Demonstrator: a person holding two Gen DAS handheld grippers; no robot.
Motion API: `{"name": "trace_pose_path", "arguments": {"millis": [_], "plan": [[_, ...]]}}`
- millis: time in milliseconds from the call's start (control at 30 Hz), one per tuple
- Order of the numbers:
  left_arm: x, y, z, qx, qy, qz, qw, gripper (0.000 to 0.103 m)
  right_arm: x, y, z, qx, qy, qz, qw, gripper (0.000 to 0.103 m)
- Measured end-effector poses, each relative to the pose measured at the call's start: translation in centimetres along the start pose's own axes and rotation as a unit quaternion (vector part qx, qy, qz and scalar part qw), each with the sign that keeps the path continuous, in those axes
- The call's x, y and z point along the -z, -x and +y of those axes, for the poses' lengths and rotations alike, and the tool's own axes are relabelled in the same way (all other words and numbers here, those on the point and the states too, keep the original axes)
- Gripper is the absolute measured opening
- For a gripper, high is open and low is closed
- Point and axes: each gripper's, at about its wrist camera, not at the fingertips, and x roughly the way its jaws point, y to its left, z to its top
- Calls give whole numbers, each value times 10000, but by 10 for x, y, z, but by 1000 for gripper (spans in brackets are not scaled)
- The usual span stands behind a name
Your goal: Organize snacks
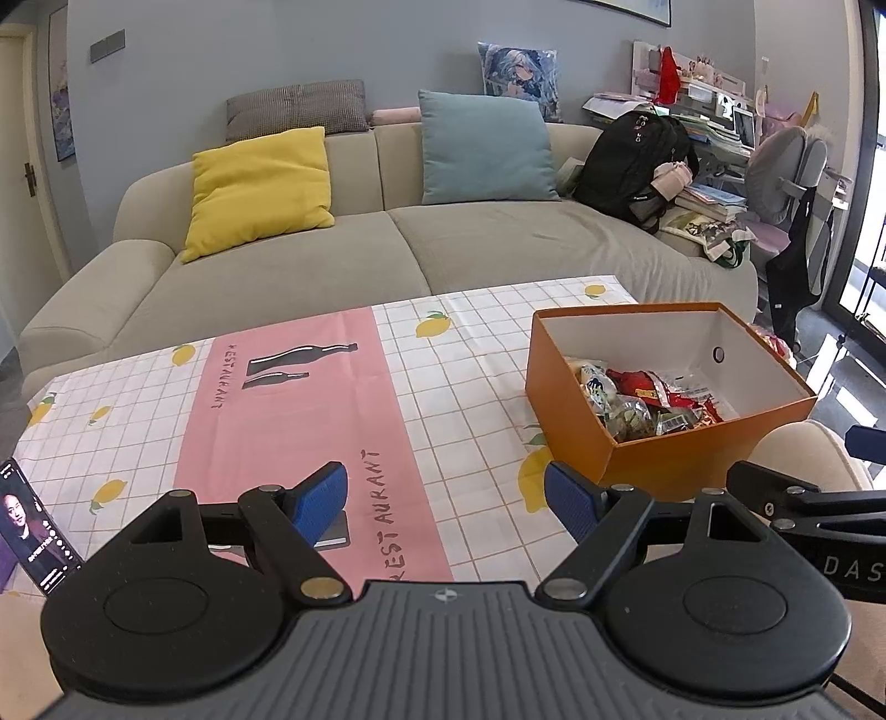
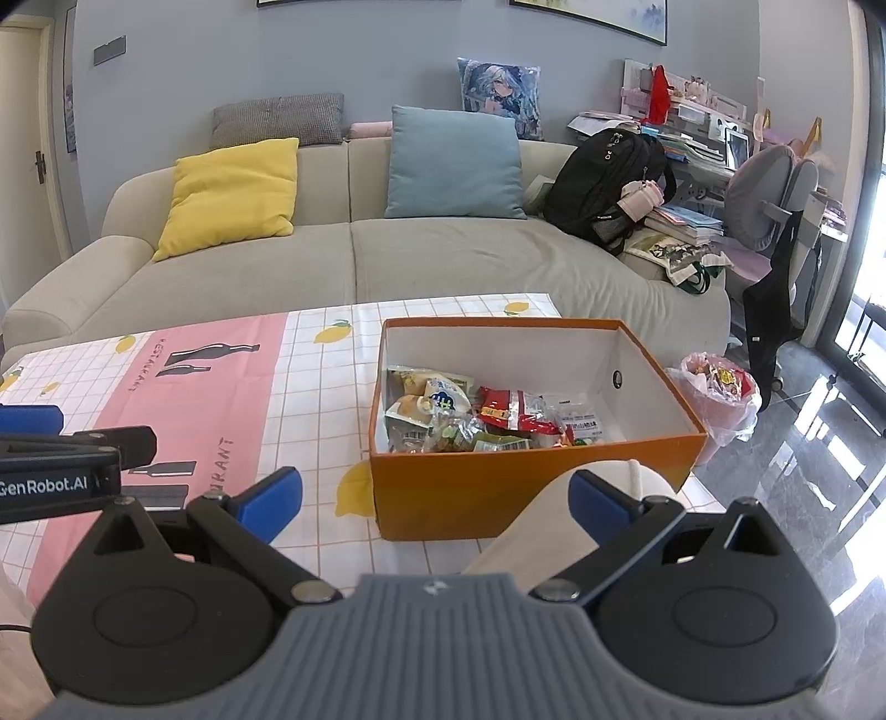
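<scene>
Left wrist view. Left gripper (image 1: 446,501): blue-padded fingers spread wide apart, holding nothing, above the table. Surface: white grid-check tablecloth with lemon print and a pink centre panel (image 1: 288,399). Orange rectangular cardboard box with white interior (image 1: 664,448) stands on the cloth's right part, open-topped; assorted packaged snacks in clear, red and green wrappers (image 1: 642,401) lie inside on its floor. Black smartphone with lit screen (image 1: 34,523) propped at the left edge. Part of the right gripper (image 1: 803,504) enters at far right. Behind: beige fabric sofa (image 1: 387,243) bearing a yellow square cushion (image 1: 260,188), a blue-green cushion (image 1: 484,147) and a black backpack (image 1: 631,163). Grey-blue wall (image 1: 277,50).

Right wrist view. Right gripper (image 2: 437,493): fingers likewise wide apart, gripping nothing; a beige rounded form sits between and below them. Box directly ahead, snacks heaped toward its near-left corner. Right of the table: pink bin with a clear liner (image 2: 720,399), grey desk chair (image 2: 769,194), glossy dark tiled floor (image 2: 819,454). Cluttered desk of books (image 2: 686,144) beyond the sofa's end.
</scene>
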Motion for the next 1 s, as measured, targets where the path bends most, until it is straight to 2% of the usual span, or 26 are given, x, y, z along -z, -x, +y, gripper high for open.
{"name": "trace_pose_path", "arguments": {"millis": [1000], "plan": [[0, 1, -1, 7, 18, 17, 10000, 94, 1, -3, -3, -60, 12, 81, 9999, 100]]}}
